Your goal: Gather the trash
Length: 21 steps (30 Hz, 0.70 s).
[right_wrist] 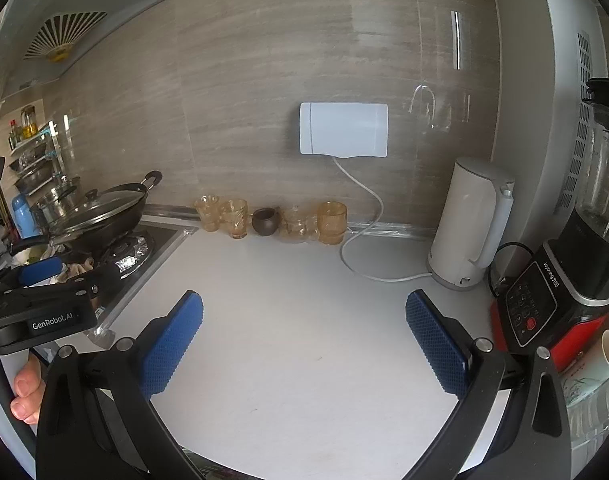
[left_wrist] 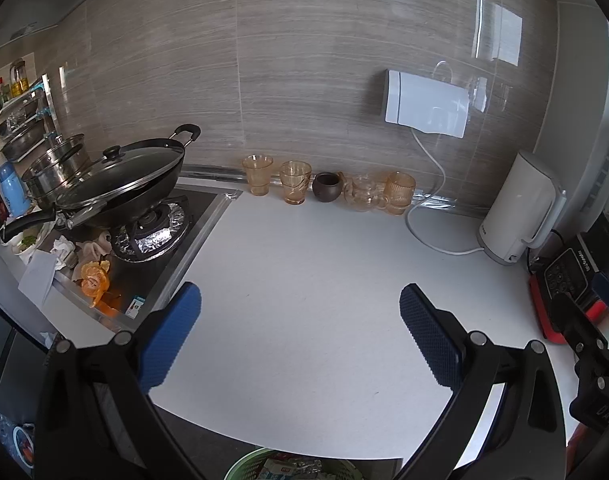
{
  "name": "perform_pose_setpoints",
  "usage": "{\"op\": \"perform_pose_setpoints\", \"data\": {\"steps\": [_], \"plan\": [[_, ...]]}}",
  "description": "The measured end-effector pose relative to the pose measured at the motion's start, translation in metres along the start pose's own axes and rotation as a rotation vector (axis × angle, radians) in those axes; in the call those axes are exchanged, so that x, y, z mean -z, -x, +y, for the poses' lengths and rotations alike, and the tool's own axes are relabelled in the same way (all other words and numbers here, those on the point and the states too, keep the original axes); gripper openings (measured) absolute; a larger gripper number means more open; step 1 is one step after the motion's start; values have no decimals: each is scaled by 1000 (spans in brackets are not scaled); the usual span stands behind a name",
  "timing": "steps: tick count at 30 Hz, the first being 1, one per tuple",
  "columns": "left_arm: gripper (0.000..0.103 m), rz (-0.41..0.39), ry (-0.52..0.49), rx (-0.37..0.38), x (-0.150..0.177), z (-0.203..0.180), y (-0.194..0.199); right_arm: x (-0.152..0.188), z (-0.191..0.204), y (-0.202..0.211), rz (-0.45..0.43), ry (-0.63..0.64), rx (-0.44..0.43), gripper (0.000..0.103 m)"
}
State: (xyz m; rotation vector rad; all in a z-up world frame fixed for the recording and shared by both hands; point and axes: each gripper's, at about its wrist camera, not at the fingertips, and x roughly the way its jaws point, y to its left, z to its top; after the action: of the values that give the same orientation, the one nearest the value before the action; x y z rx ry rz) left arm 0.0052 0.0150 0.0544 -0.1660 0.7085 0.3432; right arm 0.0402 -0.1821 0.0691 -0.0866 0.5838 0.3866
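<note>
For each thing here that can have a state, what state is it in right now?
Left gripper: open, empty, over the counter.
Right gripper: open, empty.
Wok: lidded, tilted on the burner.
Orange peel: loose at the stove's front edge.
Tissue: crumpled, beside the peel.
Trash basket: already holding wrappers.
Kettle: upright, lid closed.

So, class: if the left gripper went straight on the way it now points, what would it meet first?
Probably the bare white counter; beyond it, the cups along the wall. The left gripper is open; depth is unclear.
</note>
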Motion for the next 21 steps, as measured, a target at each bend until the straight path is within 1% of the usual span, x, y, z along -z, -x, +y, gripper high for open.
{"op": "perform_pose_setpoints", "data": {"steps": [21], "plan": [[95,4,1,-1,0,1,-2,1,-1,-3,8,-6,2,101]]}}
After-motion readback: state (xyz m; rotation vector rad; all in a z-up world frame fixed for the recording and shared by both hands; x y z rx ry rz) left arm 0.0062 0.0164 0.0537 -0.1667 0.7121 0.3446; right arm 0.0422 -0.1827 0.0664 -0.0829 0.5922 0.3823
